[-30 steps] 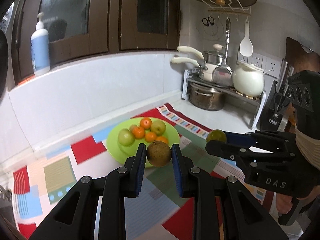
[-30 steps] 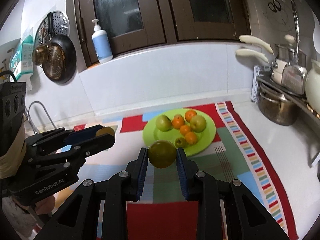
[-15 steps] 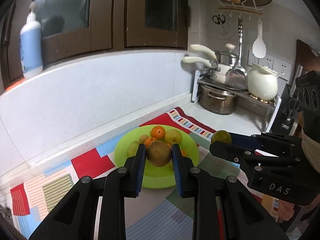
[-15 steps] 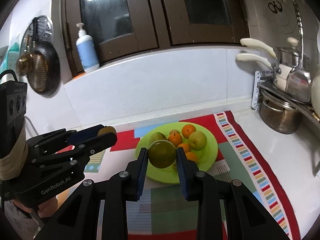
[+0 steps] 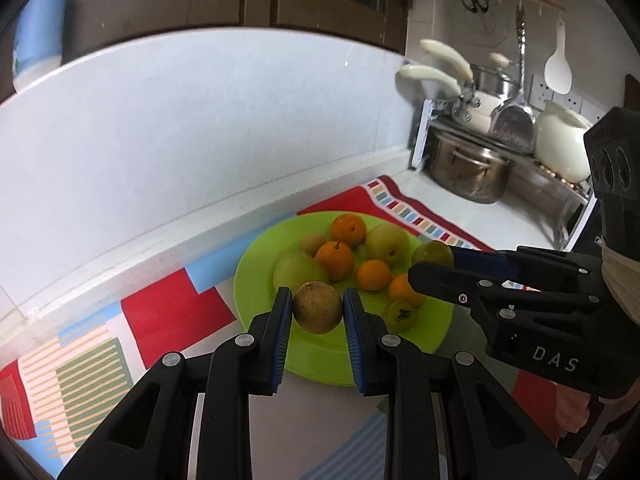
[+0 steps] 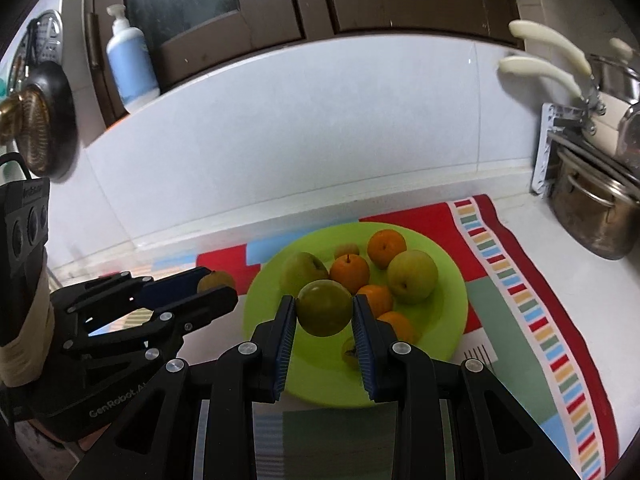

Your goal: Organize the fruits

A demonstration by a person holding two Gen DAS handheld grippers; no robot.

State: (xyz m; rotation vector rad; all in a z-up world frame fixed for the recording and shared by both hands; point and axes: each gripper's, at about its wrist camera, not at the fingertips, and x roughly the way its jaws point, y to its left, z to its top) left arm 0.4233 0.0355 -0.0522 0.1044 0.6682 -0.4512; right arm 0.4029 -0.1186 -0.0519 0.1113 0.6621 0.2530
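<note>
A: On the counter, item one: left gripper (image 5: 318, 312), jaws clamped on a round brown rough-skinned fruit (image 5: 318, 307); item two: right gripper (image 6: 324, 314), jaws pinching a round olive-green fruit (image 6: 324, 307).

B: Change?

A: Both have advanced over the lime-green round plate (image 6: 456, 312) of oranges and pears; release likely next.

B: Setting?

A: Patchwork cloth mat (image 6: 520, 280); white tiled backsplash (image 6: 320, 128); steel pot (image 6: 592, 216) at right.
</note>
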